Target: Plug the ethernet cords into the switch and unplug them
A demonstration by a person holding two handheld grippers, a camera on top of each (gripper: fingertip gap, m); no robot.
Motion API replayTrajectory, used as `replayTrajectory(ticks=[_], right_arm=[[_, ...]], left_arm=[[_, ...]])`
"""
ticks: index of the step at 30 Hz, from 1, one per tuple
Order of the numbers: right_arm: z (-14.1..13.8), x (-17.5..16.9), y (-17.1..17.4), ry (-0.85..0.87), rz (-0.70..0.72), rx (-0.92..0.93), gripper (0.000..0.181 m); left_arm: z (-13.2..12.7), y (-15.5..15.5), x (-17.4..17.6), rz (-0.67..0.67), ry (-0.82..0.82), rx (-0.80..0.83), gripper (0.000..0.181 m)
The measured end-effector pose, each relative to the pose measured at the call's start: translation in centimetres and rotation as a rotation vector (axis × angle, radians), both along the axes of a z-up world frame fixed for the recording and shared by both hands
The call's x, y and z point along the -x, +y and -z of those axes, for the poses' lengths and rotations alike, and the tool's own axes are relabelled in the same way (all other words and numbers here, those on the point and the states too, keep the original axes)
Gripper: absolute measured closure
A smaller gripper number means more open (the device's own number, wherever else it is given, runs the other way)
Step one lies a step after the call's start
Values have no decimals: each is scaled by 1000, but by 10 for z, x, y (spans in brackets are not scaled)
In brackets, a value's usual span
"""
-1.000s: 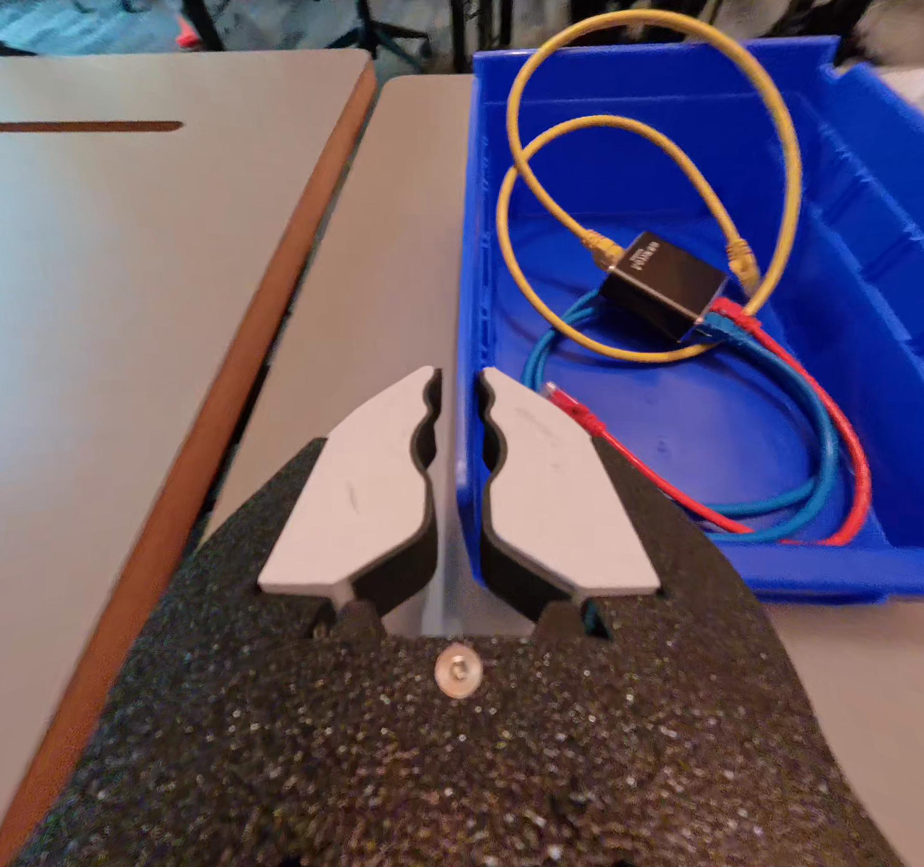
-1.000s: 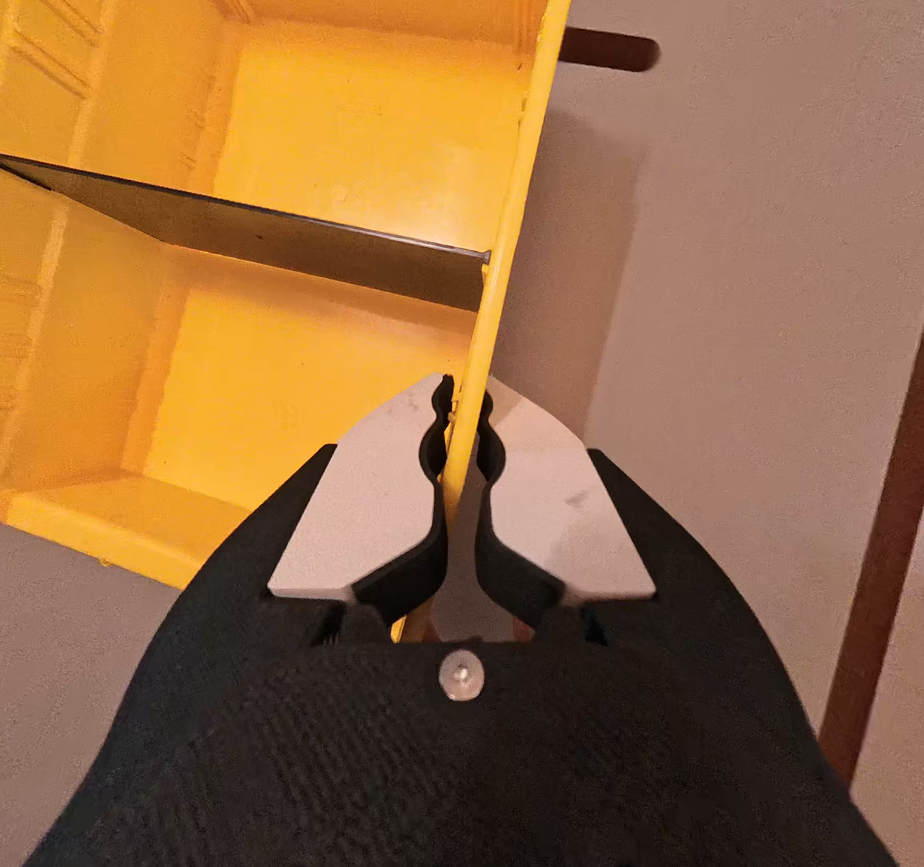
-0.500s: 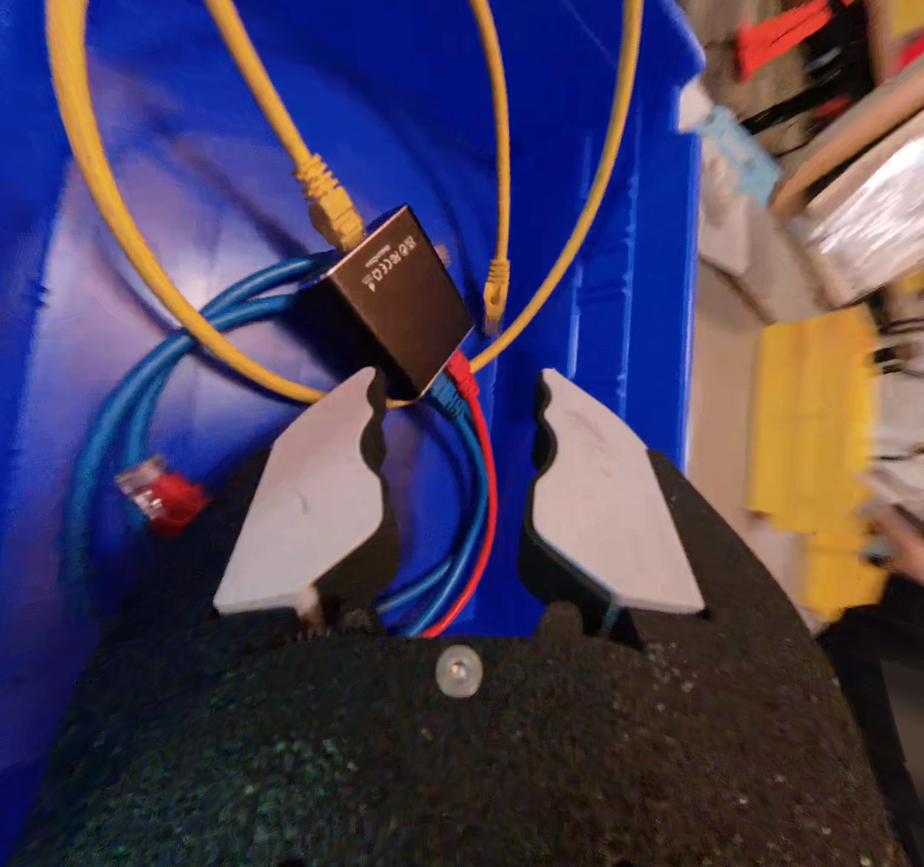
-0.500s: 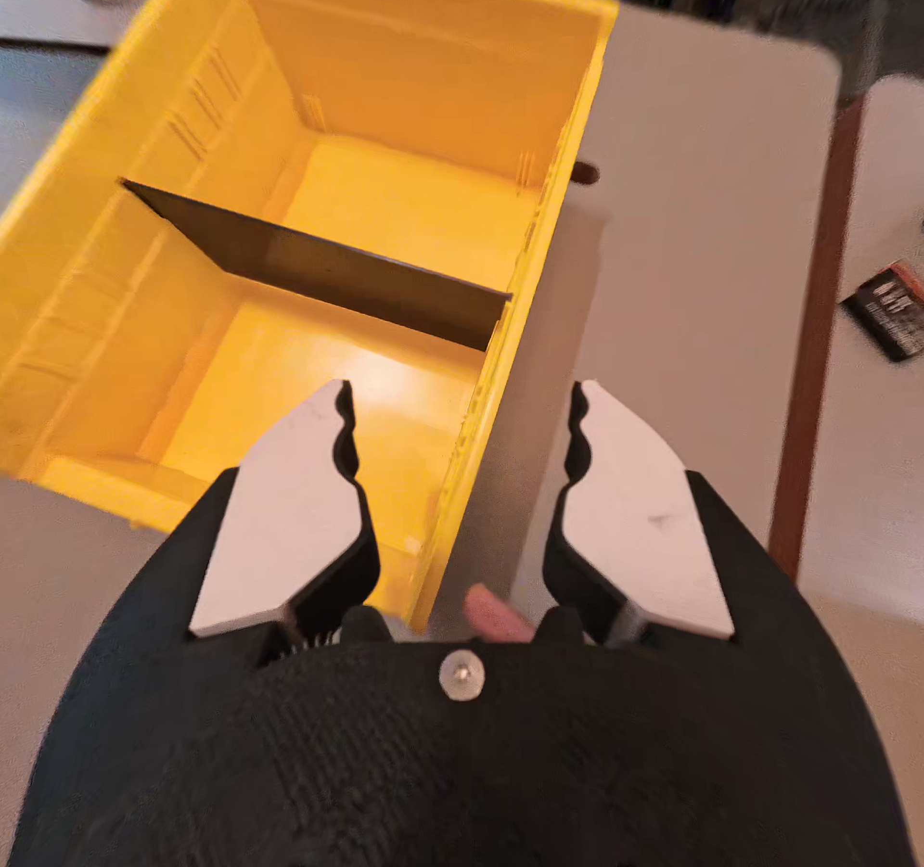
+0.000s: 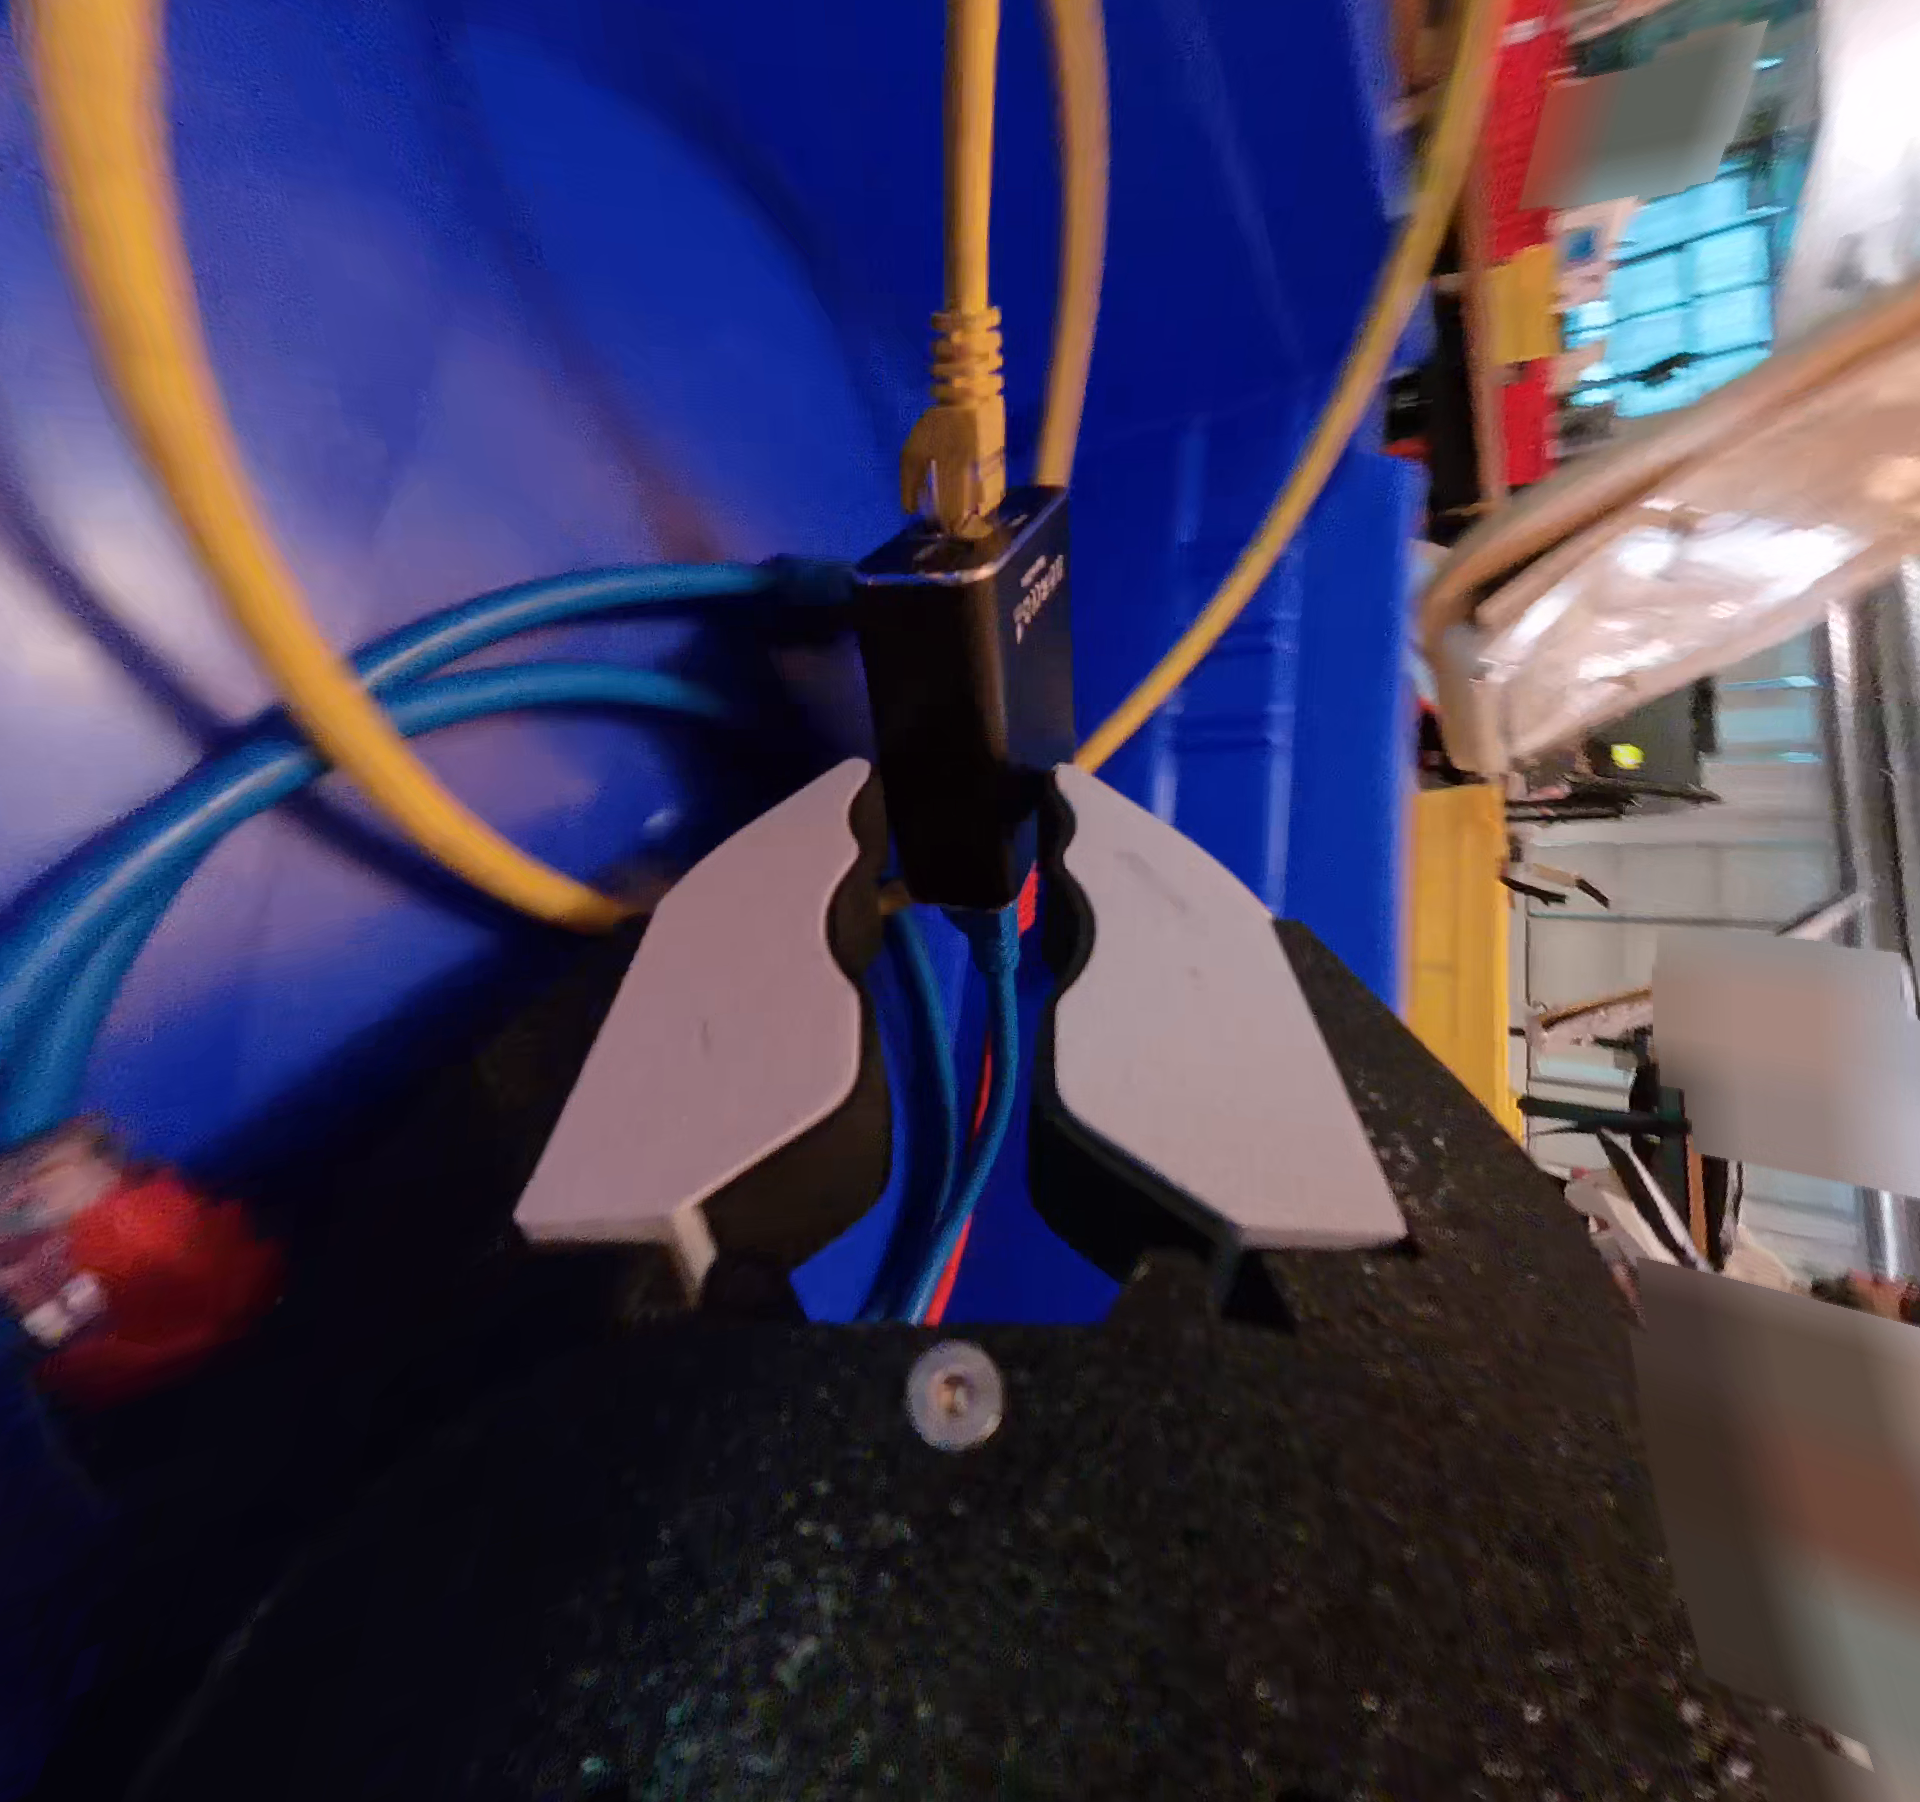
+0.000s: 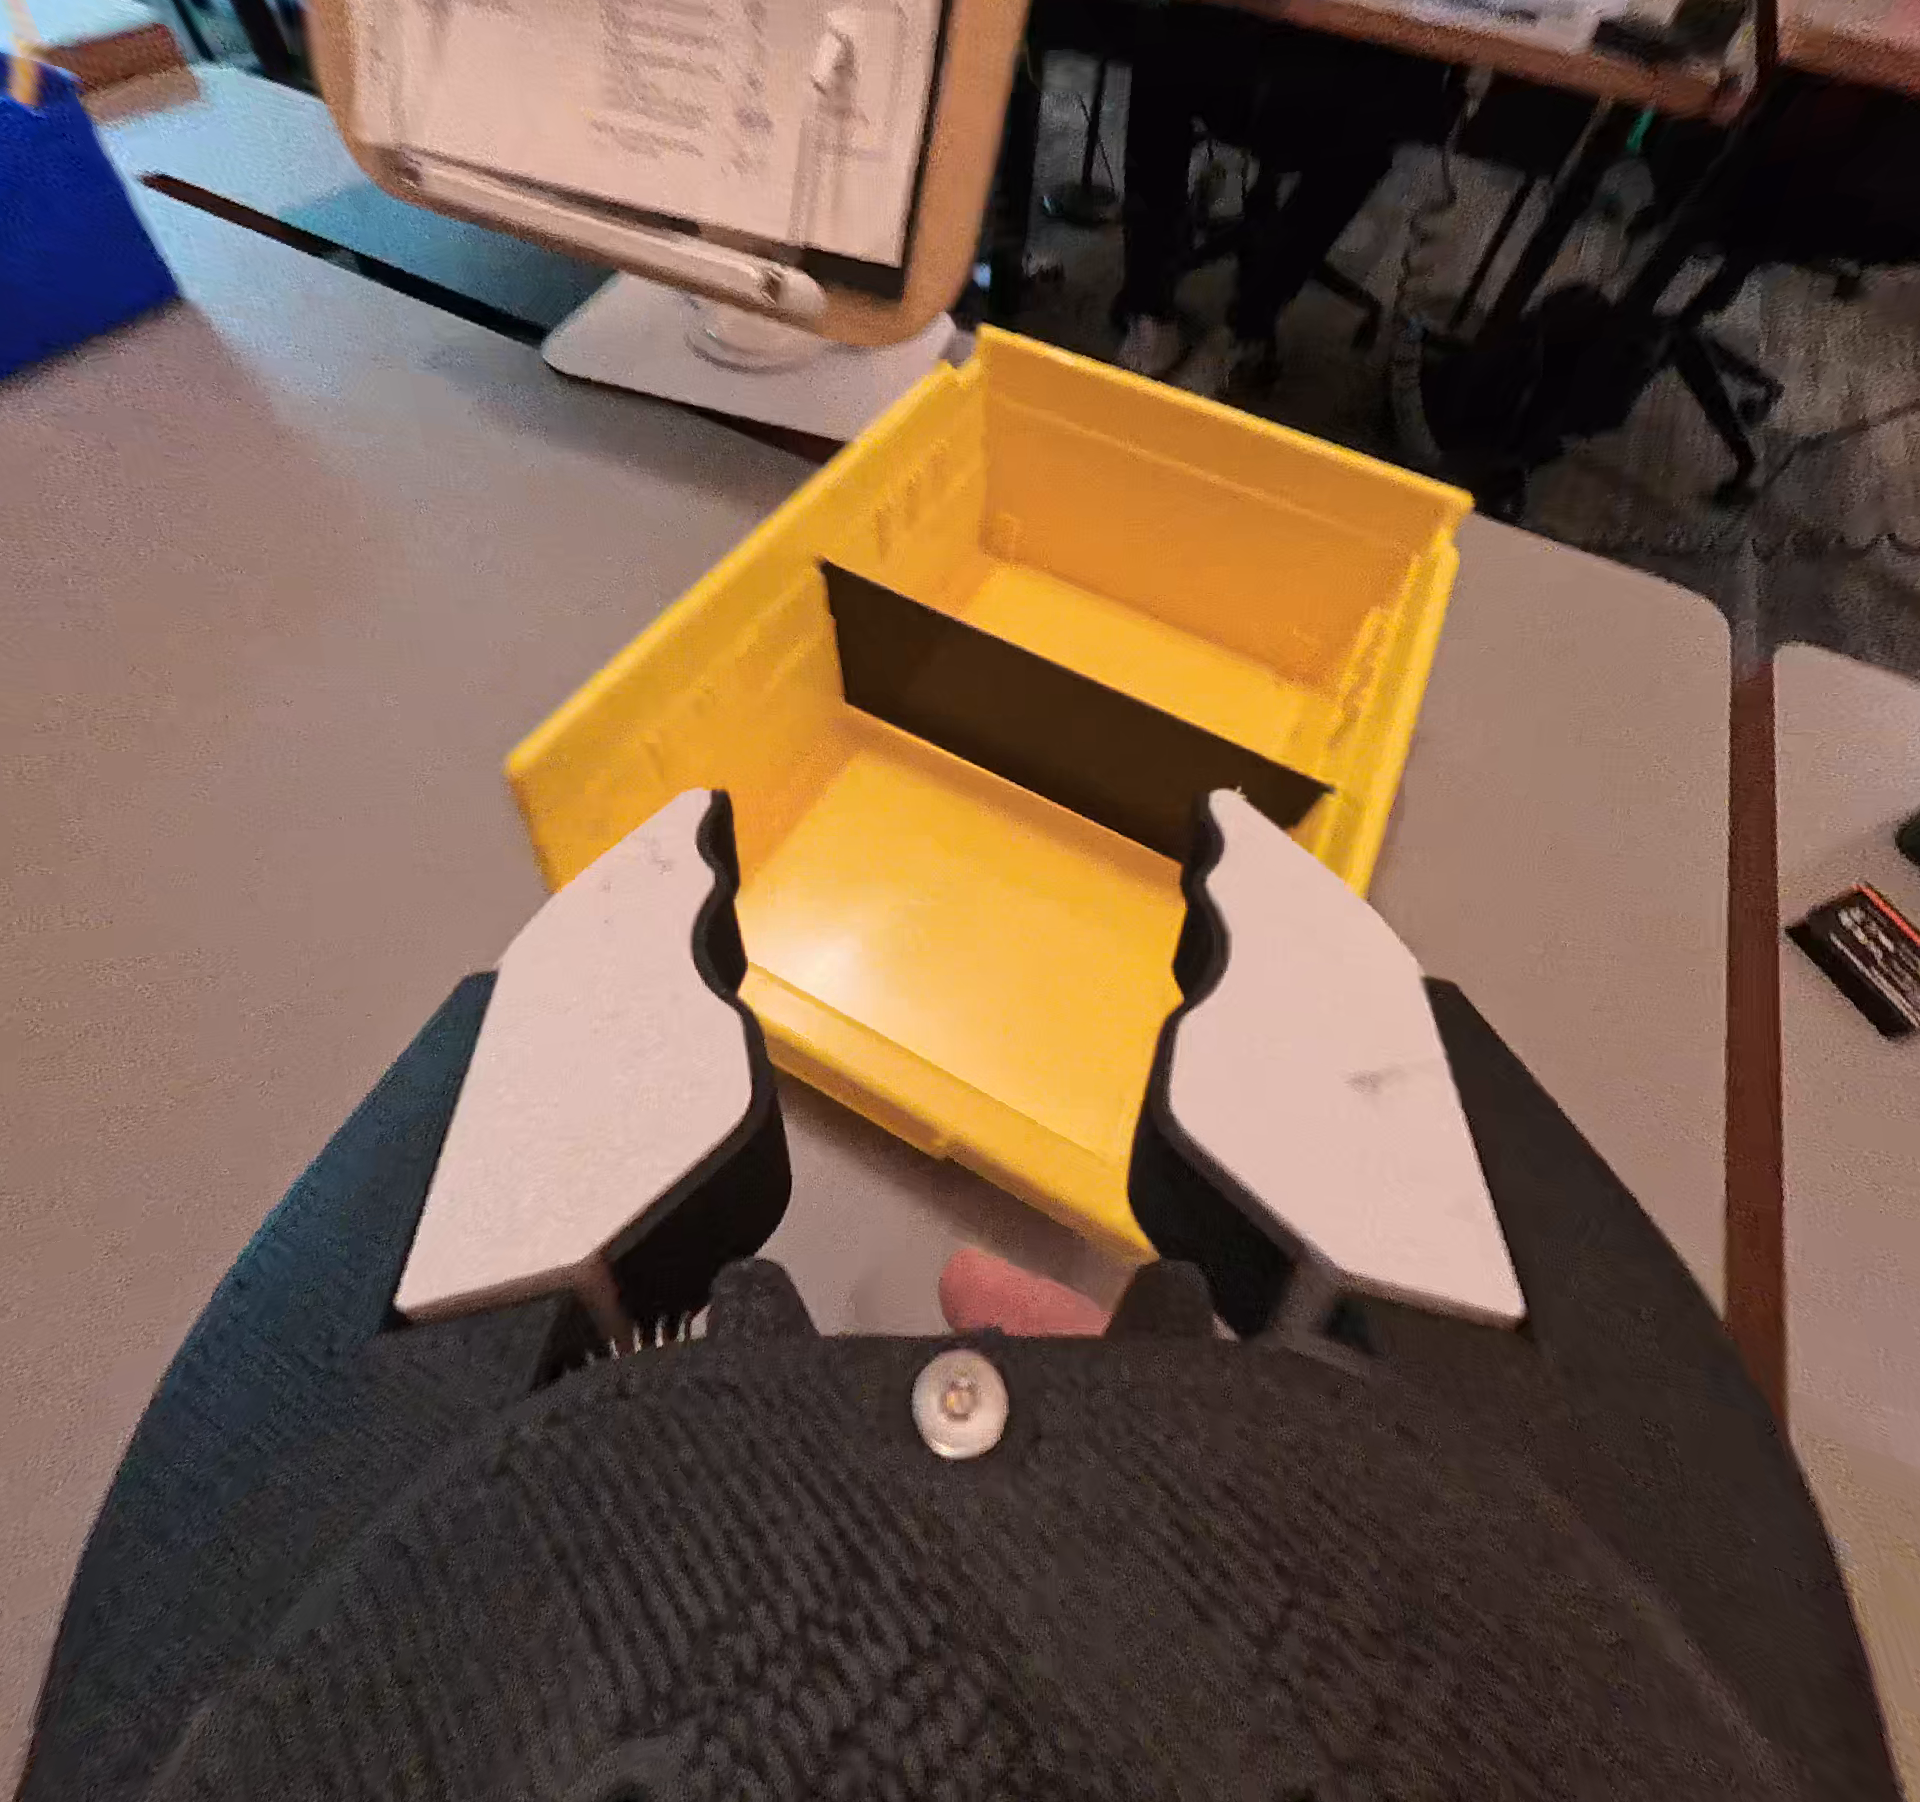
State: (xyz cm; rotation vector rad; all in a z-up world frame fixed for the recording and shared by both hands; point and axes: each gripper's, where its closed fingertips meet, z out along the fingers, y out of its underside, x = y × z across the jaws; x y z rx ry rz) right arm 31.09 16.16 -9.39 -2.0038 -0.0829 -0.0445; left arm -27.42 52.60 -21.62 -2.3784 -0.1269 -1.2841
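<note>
One black switch point(image 5: 961, 703), long axis pointing away, clamped in the left gripper point(image 5: 956, 817); three cords, yellow point(image 5: 966, 194), blue point(image 5: 520, 630), red point(image 5: 971, 1253); right gripper point(image 6: 961, 817) spread apart over one yellow bin point(image 6: 665, 713).

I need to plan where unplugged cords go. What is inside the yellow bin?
The yellow bin holds only a black divider splitting it in two; both visible floors are bare. The right gripper, open above it, covers the near compartment's corners.
</note>
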Motion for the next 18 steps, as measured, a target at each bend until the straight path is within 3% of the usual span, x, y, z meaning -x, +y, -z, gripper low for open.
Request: replayTrajectory(ticks=[5,8,12,16,18], right_arm=[[-19,65,0,-28,-146,-115,89],[-26,105,1,-36,-244,-139,89],[-40,156,5,-31,-365,-190,91],[-64,212,3,36,-485,-277,101],[-77,245,-5,55,-562,-320,101]], left_arm=[[-82,-12,-7,66,-29,-461,157],[-165,-28,-7,47,-78,-764,157],[-284,-68,-18,56,51,-1163,158],[-378,-123,-52,114,-3,-1291,158],[-411,-159,-74,183,-44,-1366,158]])
